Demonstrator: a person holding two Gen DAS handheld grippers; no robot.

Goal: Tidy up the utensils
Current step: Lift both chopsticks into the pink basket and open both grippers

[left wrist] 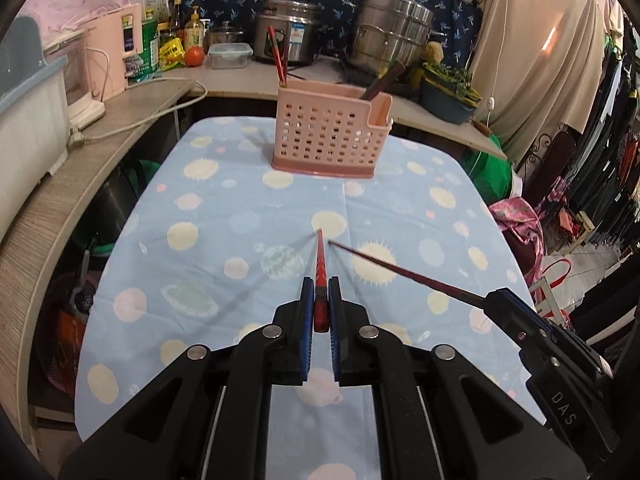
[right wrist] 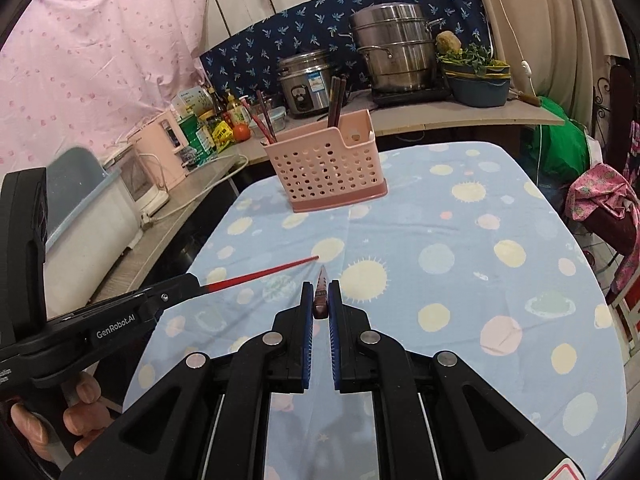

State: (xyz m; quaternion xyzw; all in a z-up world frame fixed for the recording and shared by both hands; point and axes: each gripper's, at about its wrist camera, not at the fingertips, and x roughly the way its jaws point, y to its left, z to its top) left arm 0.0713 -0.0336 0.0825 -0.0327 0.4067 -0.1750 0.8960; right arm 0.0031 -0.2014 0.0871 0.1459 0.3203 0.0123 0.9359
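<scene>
Left gripper (left wrist: 319, 300) clamped on red chopstick (left wrist: 320, 256), right gripper (right wrist: 320, 300) on brown chopstick (right wrist: 322, 284). Probably best tipping points down above pink basket (left wrist: 330, 136), sorting by color.

Left gripper (left wrist: 321, 292) and right gripper (right wrist: 321, 294) level, jaws nearly closed, converging forward

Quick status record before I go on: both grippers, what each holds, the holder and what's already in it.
left gripper: shut on red chopstick, tip pointing toward the holder
right gripper: shut on dark brown chopstick
pink holder: upright at the far end of the table, perforated wall facing us
left compartment: red chopsticks standing
right compartment: dark chopsticks standing
loose utensils on cloth: none seen
</scene>
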